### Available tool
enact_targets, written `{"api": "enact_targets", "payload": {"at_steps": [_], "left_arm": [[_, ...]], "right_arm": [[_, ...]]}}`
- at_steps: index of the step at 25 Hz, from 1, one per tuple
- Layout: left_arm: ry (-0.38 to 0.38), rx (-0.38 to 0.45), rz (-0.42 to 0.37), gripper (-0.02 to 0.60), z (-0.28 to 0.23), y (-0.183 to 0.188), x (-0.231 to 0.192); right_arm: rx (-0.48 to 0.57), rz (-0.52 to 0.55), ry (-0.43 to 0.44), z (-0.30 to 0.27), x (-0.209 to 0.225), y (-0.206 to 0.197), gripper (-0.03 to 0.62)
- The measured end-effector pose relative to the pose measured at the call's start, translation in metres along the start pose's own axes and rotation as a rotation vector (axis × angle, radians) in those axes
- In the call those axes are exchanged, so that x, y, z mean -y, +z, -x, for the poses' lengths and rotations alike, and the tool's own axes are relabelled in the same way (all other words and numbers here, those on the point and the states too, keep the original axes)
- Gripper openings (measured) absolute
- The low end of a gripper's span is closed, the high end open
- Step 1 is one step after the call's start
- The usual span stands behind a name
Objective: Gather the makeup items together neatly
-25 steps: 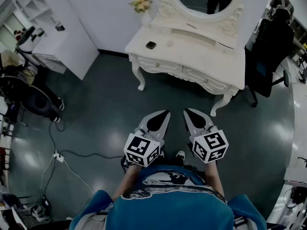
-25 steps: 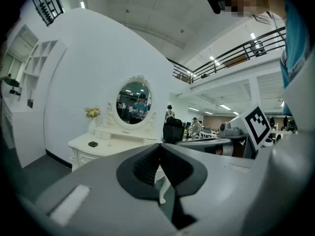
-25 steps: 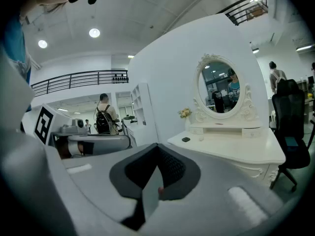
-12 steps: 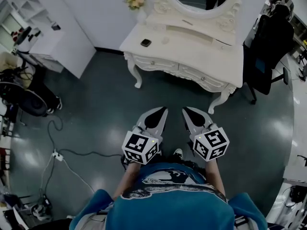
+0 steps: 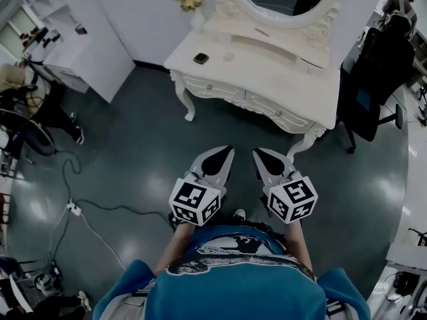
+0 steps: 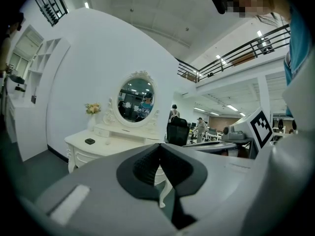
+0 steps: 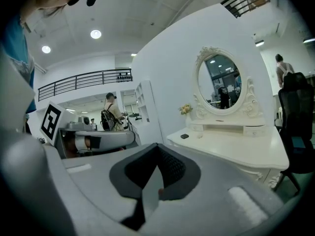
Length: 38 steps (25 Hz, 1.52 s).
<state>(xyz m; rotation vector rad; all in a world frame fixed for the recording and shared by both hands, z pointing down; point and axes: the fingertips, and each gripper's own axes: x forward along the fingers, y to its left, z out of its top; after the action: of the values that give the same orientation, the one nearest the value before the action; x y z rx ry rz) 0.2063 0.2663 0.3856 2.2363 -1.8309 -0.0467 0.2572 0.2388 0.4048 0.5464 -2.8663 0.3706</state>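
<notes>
Your left gripper (image 5: pixel 228 152) and right gripper (image 5: pixel 257 153) are clenched empty; step to the ornate white dressing table (image 5: pixel 280 79) at twelve o'clock, opening jaws before the small black compact (image 5: pixel 201 58) at eleven.

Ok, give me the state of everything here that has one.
left gripper: shut, empty.
right gripper: shut, empty.
dressing table: standing, drawers closed.
small dark case: lying flat on the dressing table.
flower vase: upright at the back left corner.
</notes>
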Motion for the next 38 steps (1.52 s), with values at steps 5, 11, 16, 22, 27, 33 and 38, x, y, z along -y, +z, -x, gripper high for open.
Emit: {"api": "enact_targets", "payload": {"at_steps": [5,11,16,22,27,33,38], "left_arm": [[0.038,-0.022,0.001,0.015,-0.006,-0.01,0.007],[0.082,-0.029,0.0,0.015,-0.007,-0.011,0.003],[0.104,-0.038,0.004,0.015,-0.011,-0.01,-0.013],[0.074,-0.05,0.002,0.015,-0.034,-0.007,-0.039],[0.046,-0.05,-0.012,0.015,-0.058,0.011,-0.083],[0.021,-0.063,-0.021,0.015,-0.08,0.037,-0.156],[-0.014,-0.065,-0.02,0.015,-0.098,0.054,-0.216]], "right_arm": [[-0.026,0.014,0.028,0.001,0.01,-0.009,0.003],[-0.043,0.033,0.069,-0.008,0.012,-0.013,0.005],[-0.047,0.04,0.072,-0.02,0.016,-0.011,0.005],[-0.049,0.056,0.039,-0.051,0.035,-0.003,0.005],[-0.041,0.068,0.005,-0.099,0.049,0.018,0.005],[-0.051,0.108,-0.028,-0.172,0.053,0.047,0.005],[-0.065,0.104,-0.052,-0.236,0.057,0.062,0.007]]}}
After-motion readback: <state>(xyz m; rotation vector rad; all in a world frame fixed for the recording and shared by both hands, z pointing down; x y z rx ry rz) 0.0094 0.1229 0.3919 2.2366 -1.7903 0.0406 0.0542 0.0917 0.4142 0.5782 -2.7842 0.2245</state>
